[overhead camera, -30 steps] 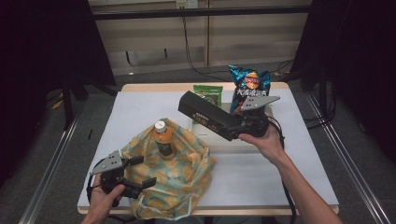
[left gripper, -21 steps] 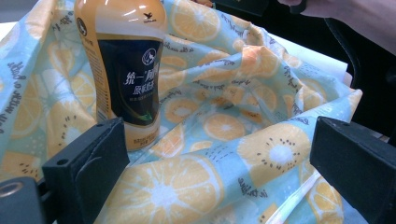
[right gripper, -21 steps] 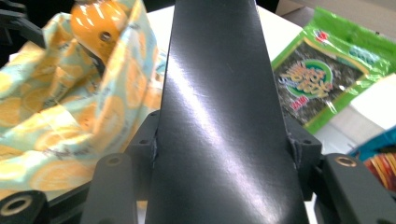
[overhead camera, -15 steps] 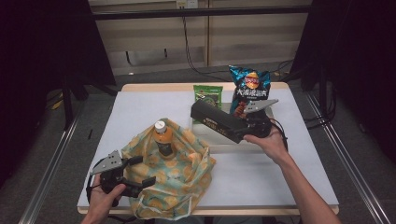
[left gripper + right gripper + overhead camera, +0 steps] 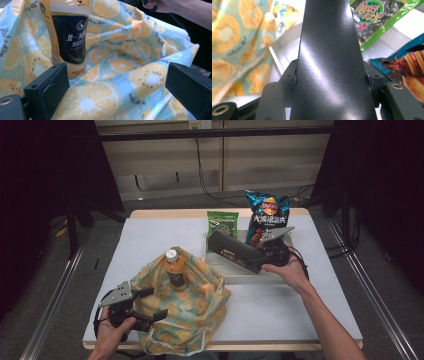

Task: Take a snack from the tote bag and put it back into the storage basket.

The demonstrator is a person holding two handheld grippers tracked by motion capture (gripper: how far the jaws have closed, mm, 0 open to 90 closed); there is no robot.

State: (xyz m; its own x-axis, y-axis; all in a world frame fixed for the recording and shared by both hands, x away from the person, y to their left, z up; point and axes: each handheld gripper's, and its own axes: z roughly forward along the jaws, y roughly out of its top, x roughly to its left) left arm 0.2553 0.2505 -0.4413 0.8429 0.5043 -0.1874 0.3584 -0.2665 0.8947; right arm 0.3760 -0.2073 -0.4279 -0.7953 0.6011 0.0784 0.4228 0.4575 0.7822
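A dim room with dark curtains surrounds the white tabletop [image 5: 165, 235]. Largest on it is the fruit-print cloth bag [image 5: 187, 312], spread open at the near left, with an orange drink bottle [image 5: 174, 269] standing upright inside. A shallow white tray [image 5: 240, 278] lies right of centre. Over it the right gripper [image 5: 260, 260] has its jaws clamped on a long black box [image 5: 236, 251], which slants toward the bag. A blue crisp packet [image 5: 267, 215] stands behind the tray, with a green seaweed packet [image 5: 222, 222] just beside it. The left gripper [image 5: 150, 302] rests at the bag's near edge, jaws apart with cloth between them.
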